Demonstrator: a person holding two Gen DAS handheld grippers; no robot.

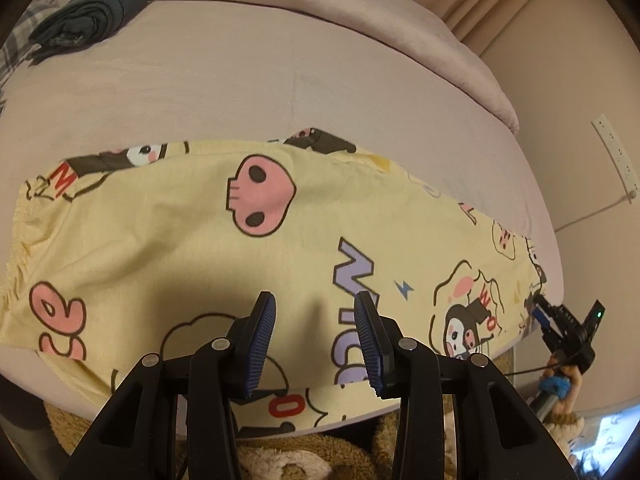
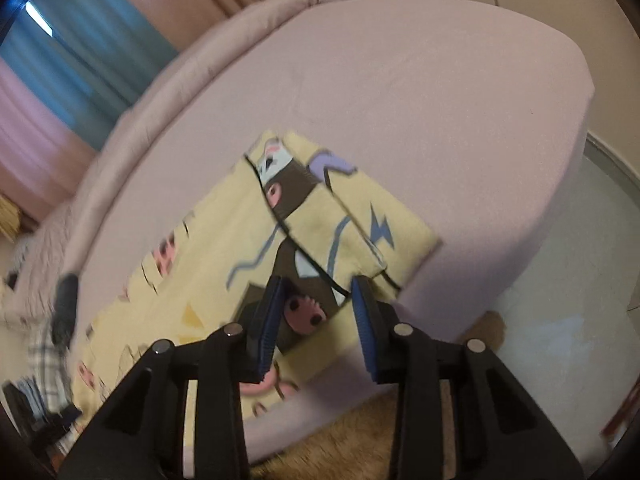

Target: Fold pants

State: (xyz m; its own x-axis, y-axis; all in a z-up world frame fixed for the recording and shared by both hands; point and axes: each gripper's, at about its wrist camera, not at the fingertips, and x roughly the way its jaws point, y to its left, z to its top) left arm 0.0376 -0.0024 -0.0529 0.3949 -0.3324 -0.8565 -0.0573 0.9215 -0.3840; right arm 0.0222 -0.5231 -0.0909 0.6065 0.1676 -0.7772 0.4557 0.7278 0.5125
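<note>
Pants flat along bed's near edge, both grippers empty: slip risk at hems.

Pale yellow cotton pants with cartoon print lie lengthwise on the mauve-sheeted bed, waistband to the left, leg hems at the right end, lower edge hanging over the mattress side. Left gripper hovers partly open over mid-leg, nothing between the pads. Right gripper is part-open just above the hems, no cloth pinched that I can see. Likely faults: catching one layer only, so the legs split on lifting; or dragging the overhang onto the brown shaggy rug.
</note>
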